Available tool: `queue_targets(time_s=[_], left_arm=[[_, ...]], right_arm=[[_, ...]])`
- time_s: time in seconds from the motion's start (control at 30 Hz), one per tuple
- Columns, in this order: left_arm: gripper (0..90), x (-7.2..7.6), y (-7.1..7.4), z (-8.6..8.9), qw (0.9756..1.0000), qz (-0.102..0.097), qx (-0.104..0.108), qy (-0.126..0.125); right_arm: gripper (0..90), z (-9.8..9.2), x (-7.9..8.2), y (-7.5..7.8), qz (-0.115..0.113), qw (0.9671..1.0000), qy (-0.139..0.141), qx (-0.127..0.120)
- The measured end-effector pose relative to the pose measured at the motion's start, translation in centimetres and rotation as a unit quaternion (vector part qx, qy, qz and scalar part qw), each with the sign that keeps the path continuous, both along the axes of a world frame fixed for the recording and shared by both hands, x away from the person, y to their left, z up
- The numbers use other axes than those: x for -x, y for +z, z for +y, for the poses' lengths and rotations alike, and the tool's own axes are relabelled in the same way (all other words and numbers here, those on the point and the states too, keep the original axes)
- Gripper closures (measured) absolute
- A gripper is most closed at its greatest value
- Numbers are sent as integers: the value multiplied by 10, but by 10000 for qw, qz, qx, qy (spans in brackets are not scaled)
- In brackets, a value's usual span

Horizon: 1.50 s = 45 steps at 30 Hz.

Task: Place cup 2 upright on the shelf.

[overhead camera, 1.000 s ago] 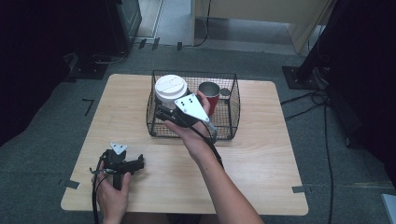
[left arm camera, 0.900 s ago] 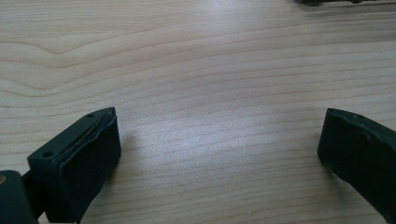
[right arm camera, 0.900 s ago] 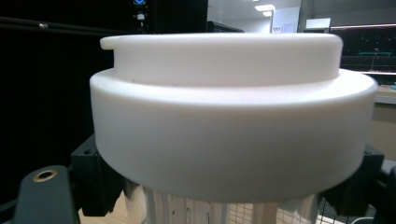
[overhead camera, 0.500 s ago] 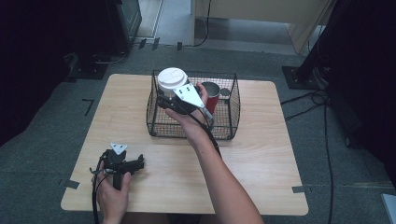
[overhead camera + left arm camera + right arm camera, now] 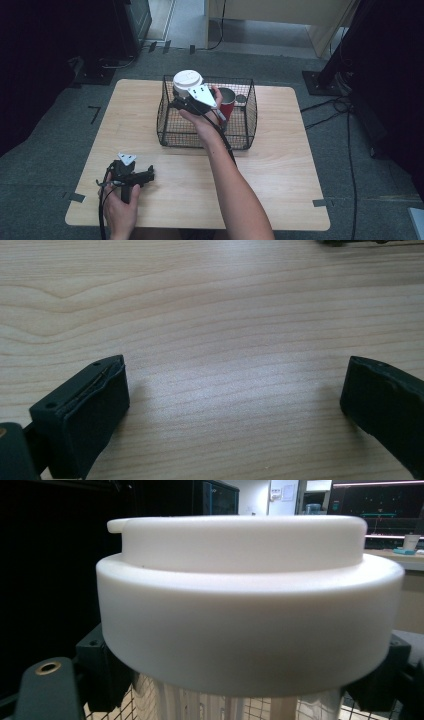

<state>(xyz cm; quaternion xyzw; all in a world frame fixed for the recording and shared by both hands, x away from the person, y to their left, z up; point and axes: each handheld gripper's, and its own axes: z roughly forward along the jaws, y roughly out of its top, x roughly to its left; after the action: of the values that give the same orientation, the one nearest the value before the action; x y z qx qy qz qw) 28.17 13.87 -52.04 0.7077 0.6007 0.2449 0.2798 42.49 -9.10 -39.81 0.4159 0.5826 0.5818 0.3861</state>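
moved: compared with a second back, the right gripper (image 5: 186,102) and the white-lidded cup (image 5: 187,82) it carries have slid over toward the back-left corner of the wire basket (image 5: 249,116) and sunk a bit. The left gripper (image 5: 142,176) hasn't budged from its spot on the table (image 5: 280,180).

step: looks to me like the cup is being lowered into the basket. It's over the rim at the back-left corner and, as far as I can tell, not sitting on the bottom yet.

cup: upright, white lid on top, held just under the lid. In the right gripper view the lid (image 5: 250,605) is right up close, with the ribbed shiny wall of the cup below it and the basket mesh behind that.

neighbours: a red cup (image 5: 227,100) already stands inside the basket, near the back and just to the right of the hand.

right fingers: closed tight on the cup, a black pad (image 5: 107,672) on either side below the lid's edge.

left fingers: spread wide, nothing between them, just bare wood under the pad (image 5: 92,412).

next: I'd guess keep it upright, bring it straight down clear of the rim and the red cup, and only let go once the base is resting on the mesh.
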Motion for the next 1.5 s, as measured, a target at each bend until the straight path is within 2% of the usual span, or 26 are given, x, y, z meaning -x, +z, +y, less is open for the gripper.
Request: queue_targets(time_s=[0.13,0.27,0.37,0.63,0.8,0.97,1.1,1.5], left_arm=[[1,0,0,0,10000,-2,3,2],[1,0,0,0,10000,1,2,0],[1,0,0,0,10000,1,3,1],[1,0,0,0,10000,2,2,-1],[1,0,0,0,10000,4,2,0],[1,0,0,0,10000,3,0,-1],[1,0,0,0,10000,3,-1,-1],[1,0,0,0,10000,3,-1,-2]], right_arm=[[159,2,-9,-6,96,9999,54,-96],[159,9,-14,-11,109,9999,110,57],[159,14,-16,-15,146,9997,164,68],[159,18,-22,-26,295,9994,94,138],[159,22,-27,-34,435,9988,89,228],[159,24,-33,-44,485,9974,85,532],[159,24,-36,-49,604,9966,78,563],[156,21,-35,-49,833,9943,338,567]])
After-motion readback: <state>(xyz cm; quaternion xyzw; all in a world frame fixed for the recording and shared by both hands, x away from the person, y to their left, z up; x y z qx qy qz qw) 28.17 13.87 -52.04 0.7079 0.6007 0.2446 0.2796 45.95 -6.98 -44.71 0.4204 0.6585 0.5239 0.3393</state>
